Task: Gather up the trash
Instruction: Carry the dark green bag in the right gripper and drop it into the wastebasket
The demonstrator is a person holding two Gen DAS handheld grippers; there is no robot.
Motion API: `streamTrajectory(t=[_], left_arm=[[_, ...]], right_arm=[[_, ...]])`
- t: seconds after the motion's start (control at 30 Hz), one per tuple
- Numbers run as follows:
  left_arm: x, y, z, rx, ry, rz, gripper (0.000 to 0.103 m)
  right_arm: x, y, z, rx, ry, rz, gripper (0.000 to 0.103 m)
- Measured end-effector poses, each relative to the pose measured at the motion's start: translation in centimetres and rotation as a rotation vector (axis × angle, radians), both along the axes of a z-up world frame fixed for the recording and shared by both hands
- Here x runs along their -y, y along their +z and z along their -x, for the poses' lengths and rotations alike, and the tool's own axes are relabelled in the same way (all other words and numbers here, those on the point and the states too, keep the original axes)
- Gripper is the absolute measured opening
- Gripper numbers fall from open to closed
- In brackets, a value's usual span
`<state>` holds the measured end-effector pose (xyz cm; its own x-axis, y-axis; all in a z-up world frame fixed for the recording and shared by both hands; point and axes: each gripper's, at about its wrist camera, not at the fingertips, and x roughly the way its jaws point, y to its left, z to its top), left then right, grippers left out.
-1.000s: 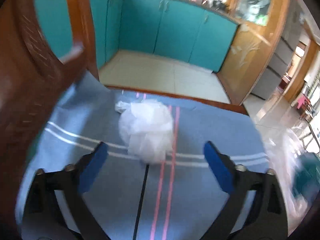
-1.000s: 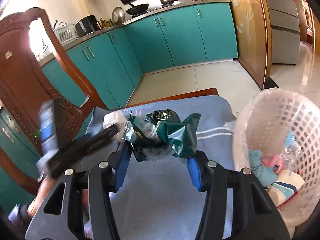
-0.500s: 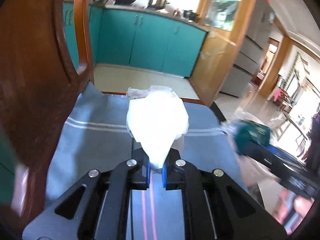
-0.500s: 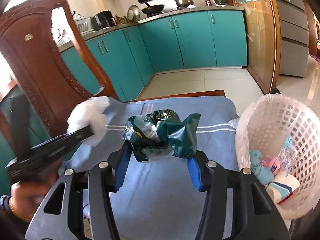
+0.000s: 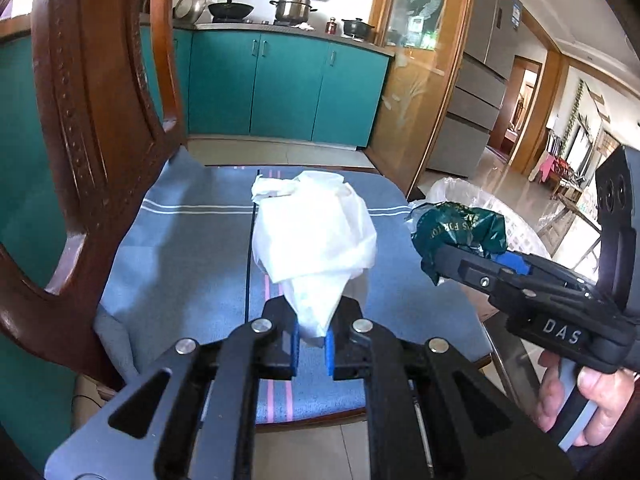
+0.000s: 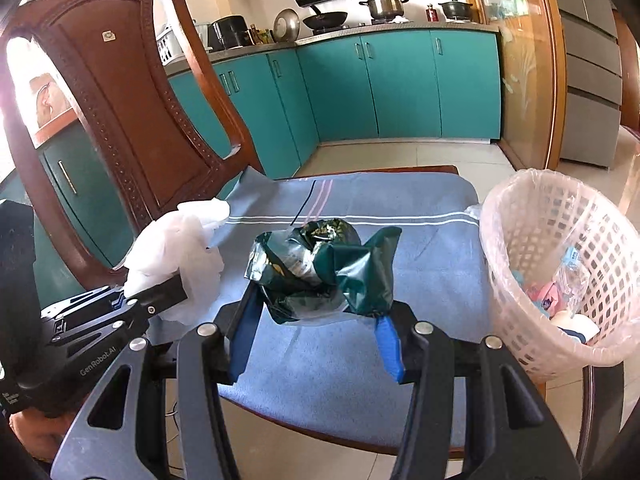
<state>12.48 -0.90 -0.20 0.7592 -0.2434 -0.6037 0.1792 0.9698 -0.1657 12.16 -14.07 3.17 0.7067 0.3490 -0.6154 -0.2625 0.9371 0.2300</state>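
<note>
Lifted off the blue striped seat cloth (image 5: 180,264) since a second ago: crumpled white plastic bag (image 5: 316,236), pinched in left gripper (image 5: 311,346); crumpled dark-green foil wrapper (image 6: 320,270), clamped in right gripper (image 6: 316,346), nearer the pink lattice bin (image 6: 516,280) alongside, to its right.

Both wrist cams sit close behind own jaws, angled down at blue cloth (image 5: 192,256) on chair (image 6: 132,92); kitchen bg shared.

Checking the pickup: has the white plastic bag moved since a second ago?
Yes. The white plastic bag, then lying on the blue seat cloth, now hangs lifted above it, pinched in the left hand-held gripper.
</note>
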Motion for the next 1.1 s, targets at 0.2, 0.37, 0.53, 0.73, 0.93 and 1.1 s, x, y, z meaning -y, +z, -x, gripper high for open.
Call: streamTrajectory(t=[0.2, 0.37, 0.53, 0.73, 0.93, 1.1], left_arm=[[-0.4, 0.0, 0.4, 0.004, 0.005, -0.009, 0.011], [-0.7, 0.1, 0.0, 0.001, 0.011, -0.005, 0.011], [-0.4, 0.0, 0.1, 0.002, 0.004, -0.006, 0.012], [0.0, -0.1, 0.2, -0.009, -0.015, -0.004, 0.012], [2.8, -0.5, -0.8, -0.03, -0.106, 0.004, 0.012], [9.0, 0.9, -2.8, -0.026, -0.234, -0.006, 0.012]], right_arm=[[-0.5, -0.4, -0.3, -0.008, 0.001, 0.014, 0.052], [-0.6, -0.5, -0.3, -0.01, 0.002, 0.018, 0.052], [0.9, 0.5, -0.2, 0.038, -0.047, 0.019, 0.052], [11.7, 3.5, -0.8, 0.192, -0.387, -0.046, 0.059], [20.9, 2.3, 0.1, 0.142, -0.66, -0.241, 0.085], [24.2, 4.0, 4.6, 0.331, -0.854, -0.33, 0.097]])
